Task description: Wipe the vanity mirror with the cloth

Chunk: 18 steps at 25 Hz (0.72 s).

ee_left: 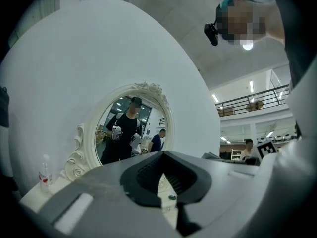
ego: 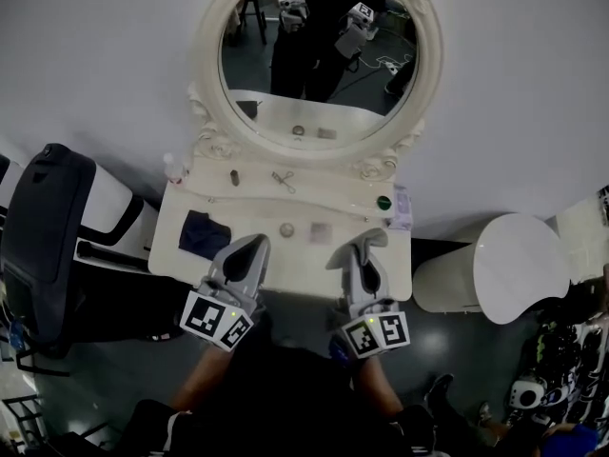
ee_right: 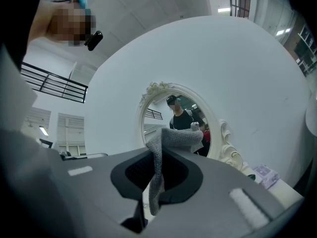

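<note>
Jaws clamped on a grey knit cloth (ee_right: 176,139), the right gripper (ee_right: 161,155) points toward the oval vanity mirror (ee_right: 174,125), well short of the glass. One fold of the cloth flops over the tip and a strip hangs down between the pads. The left gripper (ee_left: 161,157) hangs beside it with its jaws together on nothing.

The cloth looks light, soft and limp. Pinched by a thin fold as it is, it will likely trail rather than press flat, so a grip on a fuller bunch would probably give a better wiping face. The glass, in its white carved frame (ego: 211,131), calls for gentle pressure.

Below the mirror, the white vanity top (ego: 252,205) carries a dark blue cloth (ego: 205,234), a small clear bottle (ego: 171,166) and scattered small items. A black chair (ego: 48,227) stands to the left and a round white stool (ego: 519,265) to the right, on a dark floor before a curved white wall.
</note>
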Available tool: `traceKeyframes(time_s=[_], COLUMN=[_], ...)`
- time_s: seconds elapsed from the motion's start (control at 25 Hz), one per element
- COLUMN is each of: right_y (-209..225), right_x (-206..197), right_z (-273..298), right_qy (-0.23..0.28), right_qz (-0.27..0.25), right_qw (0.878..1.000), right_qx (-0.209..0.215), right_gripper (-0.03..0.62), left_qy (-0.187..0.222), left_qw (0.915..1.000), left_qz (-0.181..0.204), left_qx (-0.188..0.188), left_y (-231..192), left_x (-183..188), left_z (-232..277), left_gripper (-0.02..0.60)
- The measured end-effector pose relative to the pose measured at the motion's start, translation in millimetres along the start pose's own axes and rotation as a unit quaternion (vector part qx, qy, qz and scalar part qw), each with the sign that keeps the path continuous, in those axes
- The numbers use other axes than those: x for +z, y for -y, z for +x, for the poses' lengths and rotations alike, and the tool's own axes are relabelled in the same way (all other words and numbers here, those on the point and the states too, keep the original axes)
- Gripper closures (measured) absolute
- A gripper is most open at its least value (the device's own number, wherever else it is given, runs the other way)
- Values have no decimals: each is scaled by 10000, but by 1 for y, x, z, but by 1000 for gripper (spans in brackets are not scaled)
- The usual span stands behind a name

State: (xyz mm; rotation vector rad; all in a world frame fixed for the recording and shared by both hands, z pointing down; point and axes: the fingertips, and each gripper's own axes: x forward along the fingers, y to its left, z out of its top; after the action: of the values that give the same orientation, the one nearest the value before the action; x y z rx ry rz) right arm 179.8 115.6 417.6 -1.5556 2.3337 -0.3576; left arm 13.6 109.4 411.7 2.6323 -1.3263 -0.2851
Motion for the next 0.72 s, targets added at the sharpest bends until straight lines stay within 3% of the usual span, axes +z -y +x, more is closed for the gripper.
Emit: traceKeyframes(time_s=[0.72], right_y=[-2], right_x=[17], right_z=[115], right_qy=[338], right_qz=[-278], right_qw=[9972], right_qx=[-600], right_gripper=[577], left_qy=[52], left_qw=[9975], left_qz=[-37], left_qx=[-702], left_y=[-99], left_x=[45], left_z=[81], left_gripper=[580])
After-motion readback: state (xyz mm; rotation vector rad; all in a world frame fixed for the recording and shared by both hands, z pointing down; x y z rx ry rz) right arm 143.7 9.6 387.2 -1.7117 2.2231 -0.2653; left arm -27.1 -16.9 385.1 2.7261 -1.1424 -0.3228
